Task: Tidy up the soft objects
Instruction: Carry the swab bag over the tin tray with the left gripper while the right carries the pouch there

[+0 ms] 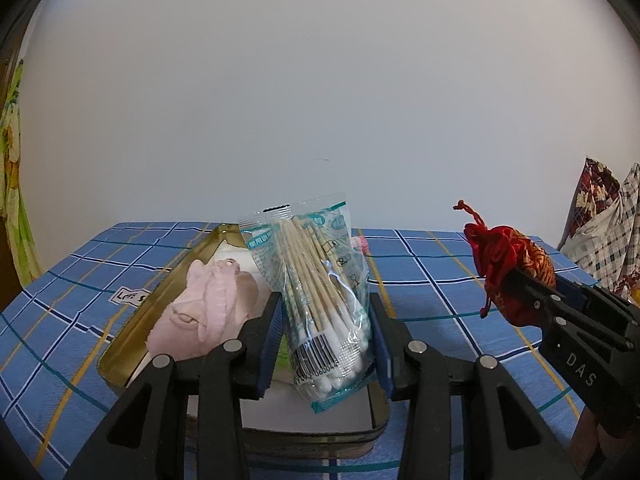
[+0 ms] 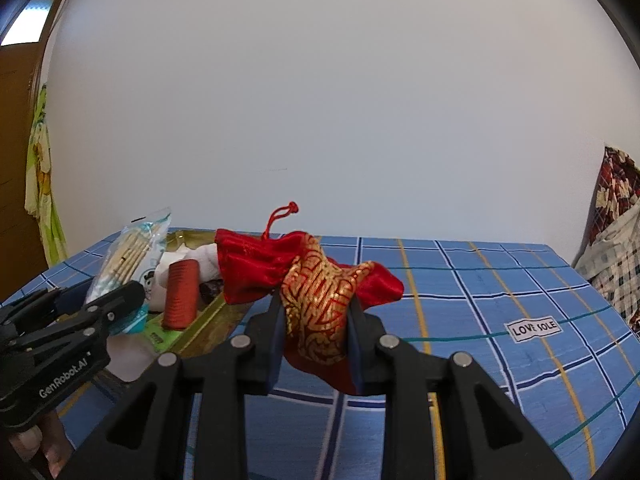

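Clamped on a cotton swab packet (image 1: 320,300), the left gripper (image 1: 326,340) holds it upright over the gold tin (image 1: 132,320), where a pink cloth (image 1: 204,312) lies. Blue checked tablecloth (image 1: 432,280) lies bare to the right.

Right view: the right gripper (image 2: 316,332) pinches a red-and-gold drawstring pouch (image 2: 316,292) above the cloth, beside the tin's rim; a red spool (image 2: 182,294) stands inside.
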The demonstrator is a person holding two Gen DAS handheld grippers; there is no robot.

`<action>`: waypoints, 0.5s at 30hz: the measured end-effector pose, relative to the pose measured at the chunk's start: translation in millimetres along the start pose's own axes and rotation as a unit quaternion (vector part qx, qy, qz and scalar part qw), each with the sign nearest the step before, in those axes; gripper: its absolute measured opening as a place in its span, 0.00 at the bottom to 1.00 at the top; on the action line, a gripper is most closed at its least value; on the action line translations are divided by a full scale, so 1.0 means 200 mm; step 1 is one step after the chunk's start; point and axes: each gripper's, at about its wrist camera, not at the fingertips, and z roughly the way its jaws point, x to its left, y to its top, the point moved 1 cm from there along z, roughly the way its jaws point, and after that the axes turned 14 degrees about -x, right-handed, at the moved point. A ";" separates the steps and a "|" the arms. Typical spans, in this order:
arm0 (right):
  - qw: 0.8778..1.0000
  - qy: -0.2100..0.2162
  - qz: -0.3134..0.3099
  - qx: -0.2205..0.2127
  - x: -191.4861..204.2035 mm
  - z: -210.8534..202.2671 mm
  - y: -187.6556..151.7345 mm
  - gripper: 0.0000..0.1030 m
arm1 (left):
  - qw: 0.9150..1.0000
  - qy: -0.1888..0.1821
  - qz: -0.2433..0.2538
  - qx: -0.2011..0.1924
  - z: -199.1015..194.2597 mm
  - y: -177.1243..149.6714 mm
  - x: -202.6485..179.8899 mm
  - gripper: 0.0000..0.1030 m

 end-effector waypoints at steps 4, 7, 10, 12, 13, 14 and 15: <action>1.000 0.008 0.000 0.000 0.05 0.00 -0.01 0.26 | 1.000 0.005 -0.001 -0.001 -0.01 0.00 0.03 0.42; 1.000 0.013 -0.001 -0.001 0.06 0.01 -0.02 0.26 | 1.000 0.008 -0.004 0.001 -0.01 0.00 0.05 0.42; 1.000 0.019 -0.001 0.001 0.06 0.02 -0.02 0.26 | 1.000 0.013 -0.006 0.000 -0.02 0.00 0.07 0.42; 1.000 0.024 0.000 0.004 0.07 0.04 -0.03 0.26 | 1.000 0.015 -0.006 0.000 -0.02 0.00 0.08 0.42; 1.000 0.027 0.001 0.005 0.07 0.04 -0.03 0.26 | 1.000 0.016 -0.006 0.000 -0.04 0.00 0.09 0.42; 1.000 0.030 0.001 0.006 0.08 0.05 -0.03 0.26 | 1.000 0.016 -0.007 0.001 -0.05 0.00 0.09 0.42; 0.999 0.033 0.000 0.007 0.09 0.05 -0.03 0.26 | 1.000 0.018 -0.008 0.002 -0.05 0.00 0.10 0.42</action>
